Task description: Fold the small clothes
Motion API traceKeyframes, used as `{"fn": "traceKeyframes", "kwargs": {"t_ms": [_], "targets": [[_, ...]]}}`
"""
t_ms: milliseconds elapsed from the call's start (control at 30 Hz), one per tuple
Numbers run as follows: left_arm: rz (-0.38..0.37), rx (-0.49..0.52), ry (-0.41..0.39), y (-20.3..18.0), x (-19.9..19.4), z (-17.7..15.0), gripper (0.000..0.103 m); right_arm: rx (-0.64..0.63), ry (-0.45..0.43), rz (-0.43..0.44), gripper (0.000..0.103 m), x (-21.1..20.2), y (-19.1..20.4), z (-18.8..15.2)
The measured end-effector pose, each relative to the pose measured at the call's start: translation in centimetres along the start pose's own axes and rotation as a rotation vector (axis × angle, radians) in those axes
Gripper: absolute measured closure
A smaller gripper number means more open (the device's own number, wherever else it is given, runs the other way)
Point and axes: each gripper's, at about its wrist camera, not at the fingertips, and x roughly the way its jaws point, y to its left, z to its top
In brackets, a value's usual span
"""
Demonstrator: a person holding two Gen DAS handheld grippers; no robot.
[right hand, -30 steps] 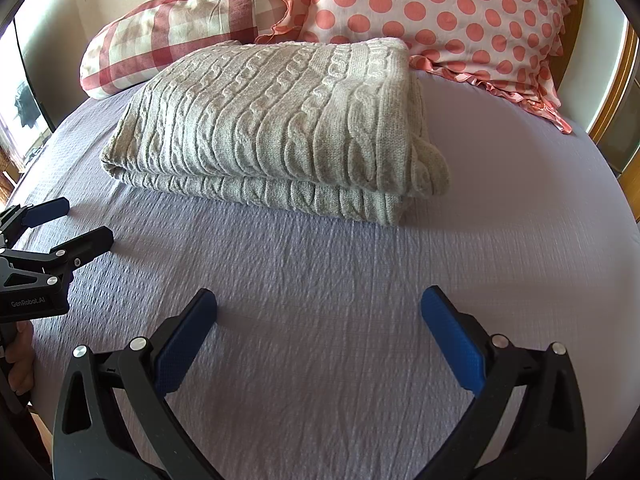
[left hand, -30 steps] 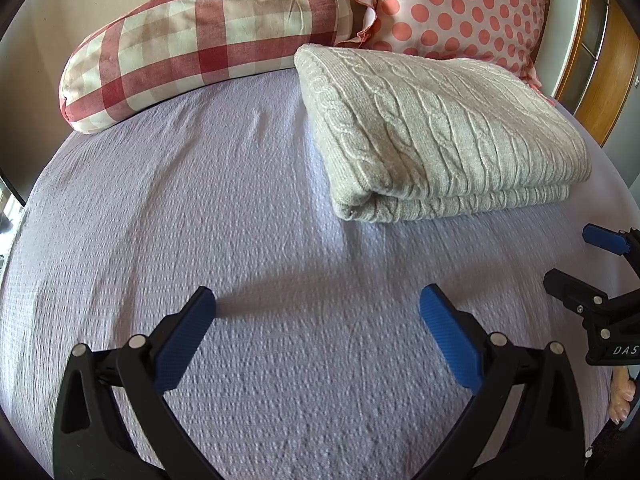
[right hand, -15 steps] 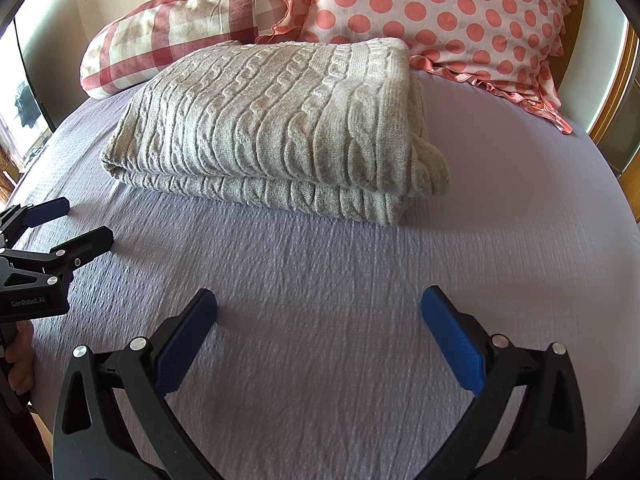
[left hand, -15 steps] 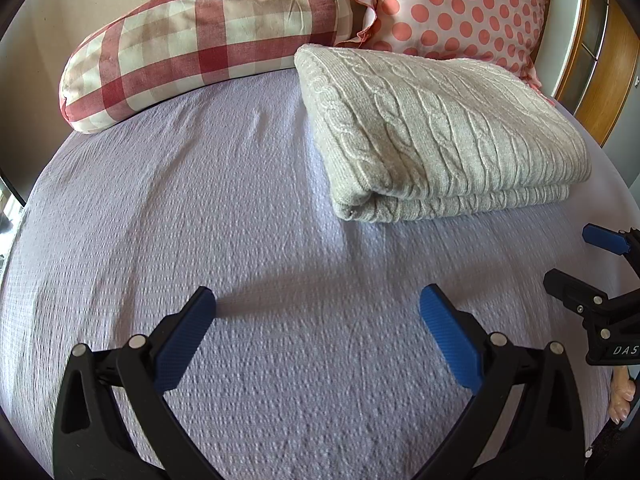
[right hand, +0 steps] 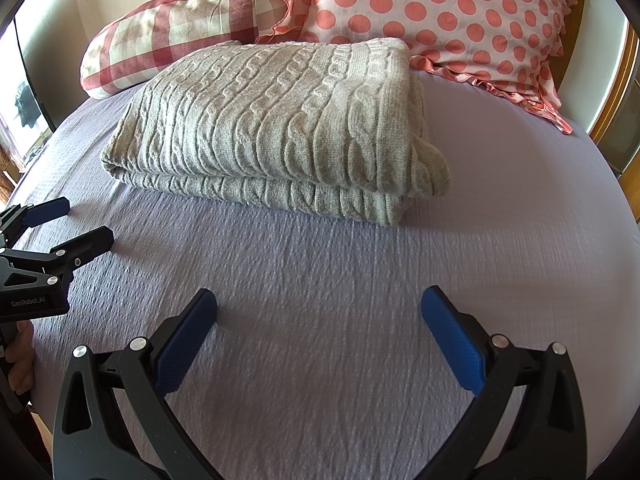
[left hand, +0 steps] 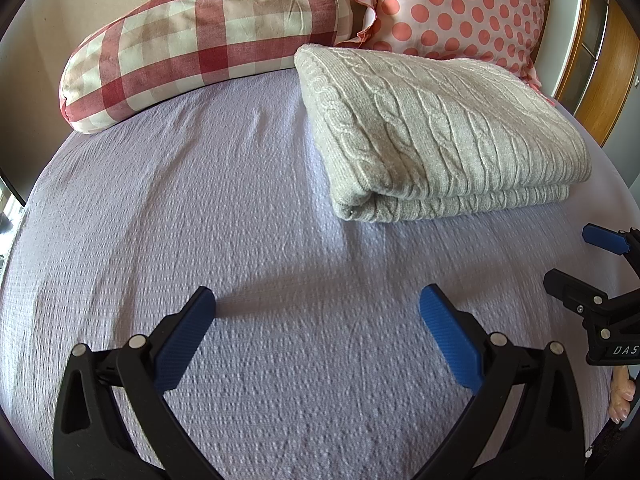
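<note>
Lavender bedsheet (left hand: 224, 208) fills both views, w/ a checked bolster (left hand: 208, 36) and a polka-dot pillow (left hand: 460, 12) at the head of the bed. Compared w/ a second ago and half a sec ago, nothing has shifted: same framing, same lie of the sweater, both tools parked where they were. I read that as the fold being finished, or nearly so, and the person pausing before either tidying an edge or moving on; no other garment is in view. Grey cable-knit sweater (right hand: 280, 120) lies on the sheet near the pillows, its far edge touching or just in front of them, folded into a flat rectangle of at least two layers. Long axis runs roughly across the bed, side to side; the rounded fold faces the near-left corner in the left view, while the looser stacked edges bulge at the right end in the right view. Left gripper (left hand: 318, 332) hovers low over bare sheet, jaws spread wide, holding nothing. Right gripper (right hand: 320, 336) likewise: jaws released, empty, well short of the sweater.
</note>
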Motion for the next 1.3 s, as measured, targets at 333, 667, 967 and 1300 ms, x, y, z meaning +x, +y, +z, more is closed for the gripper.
{"fn": "traceKeyframes", "kwargs": {"t_ms": [333, 667, 967, 1300], "targets": [[0.000, 0.000, 0.000, 0.02, 0.01, 0.01, 0.002, 0.000, 0.000, 0.000, 0.001, -0.02, -0.01, -0.01], [-0.004, 0.003, 0.005, -0.10, -0.02, -0.02, 0.002, 0.000, 0.000, 0.000, 0.001, -0.01, -0.01, -0.01], [-0.006, 0.002, 0.013, 0.05, 0.06, 0.14, 0.002, 0.000, 0.000, 0.000, 0.001, 0.01, 0.00, 0.00], [-0.006, 0.005, 0.021, 0.15, 0.13, 0.29, 0.002, 0.000, 0.000, 0.000, 0.001, 0.01, -0.01, 0.01]]}}
